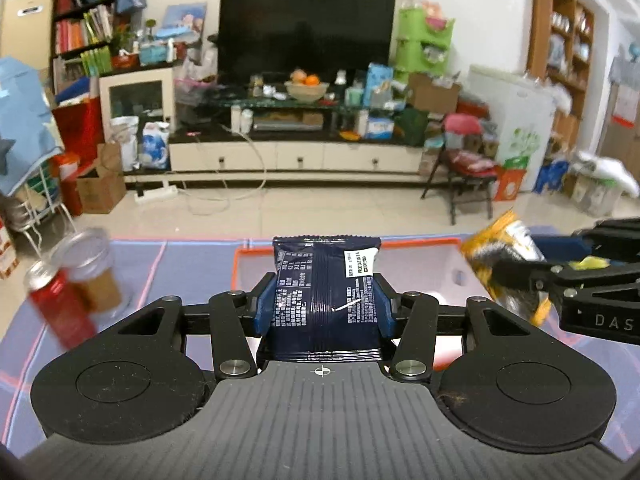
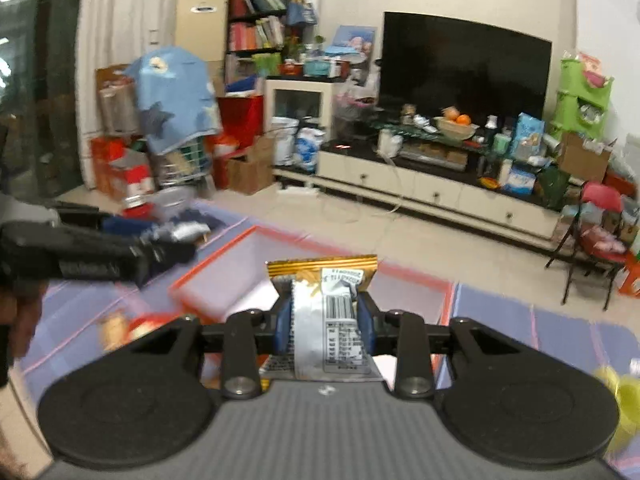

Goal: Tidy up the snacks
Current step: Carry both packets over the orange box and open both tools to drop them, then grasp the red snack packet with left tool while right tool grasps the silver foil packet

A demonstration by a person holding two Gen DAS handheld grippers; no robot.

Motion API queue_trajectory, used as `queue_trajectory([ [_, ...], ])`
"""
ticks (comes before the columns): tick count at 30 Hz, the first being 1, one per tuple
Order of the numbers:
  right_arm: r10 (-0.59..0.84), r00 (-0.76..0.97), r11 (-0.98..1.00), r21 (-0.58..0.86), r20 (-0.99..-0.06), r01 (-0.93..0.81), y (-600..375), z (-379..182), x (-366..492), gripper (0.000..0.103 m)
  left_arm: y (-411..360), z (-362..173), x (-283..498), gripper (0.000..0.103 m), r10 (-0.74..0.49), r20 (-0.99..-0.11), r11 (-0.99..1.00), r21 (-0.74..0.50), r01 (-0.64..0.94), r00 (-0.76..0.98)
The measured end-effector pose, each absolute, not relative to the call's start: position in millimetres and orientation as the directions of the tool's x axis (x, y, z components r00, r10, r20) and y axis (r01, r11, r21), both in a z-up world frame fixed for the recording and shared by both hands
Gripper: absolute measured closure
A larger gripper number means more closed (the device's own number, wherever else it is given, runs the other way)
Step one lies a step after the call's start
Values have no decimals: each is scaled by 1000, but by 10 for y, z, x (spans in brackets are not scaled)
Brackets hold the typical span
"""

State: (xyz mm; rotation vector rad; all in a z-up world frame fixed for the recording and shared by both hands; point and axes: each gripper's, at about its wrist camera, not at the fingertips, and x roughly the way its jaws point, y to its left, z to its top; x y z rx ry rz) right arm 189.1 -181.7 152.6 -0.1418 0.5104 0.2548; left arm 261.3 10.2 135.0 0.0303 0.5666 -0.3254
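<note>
And both packets are in the air! The dark blue snack packet sits clamped between the blue pads of the left tongs, pinched across its width, its long axis running straight away from the camera, the crimped far end pointing at twelve o'clock toward the television. A white sticker shows near its far end at about one o'clock.

Over on the other side, the gold and silver snack packet is squeezed just as firmly by the right tongs. Same orientation in its own view: long axis away from the camera, gold crimped edge leading at twelve o'clock, barcode face up. In the left wrist view that packet appears out at three o'clock, tilted, with the right tongs coming in from the picture's edge.

Below and ahead of both lies the orange-rimmed white tray on the purple worktop. By my reading this is the carry step, two snacks held above the tray and neither yet set down.

What comes next? Judging from here, each hand needs to bring its packet low over the tray floor, keep the two apart, then let go.

Out at nine o'clock in the left view, blurred, a red can stands beside a clear tub with a tan band.
</note>
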Motion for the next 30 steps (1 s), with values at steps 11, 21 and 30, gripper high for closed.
queue_trajectory([
  [11, 138, 894, 988, -1, -427, -153, -2163, 1314, 1472, 28, 774, 1213, 2269, 48, -226, -458, 972, -160, 171, 860],
  [21, 94, 910, 991, -46, -405, -122, -2137, 1062, 629, 2, 1301, 1208, 1511, 44, -153, -469, 972, -228, 48, 870],
  [30, 75, 910, 992, -59, -409, -109, -2033, 849, 870, 2, 1310, 909, 1776, 41, -233, -497, 972, -81, 223, 836],
])
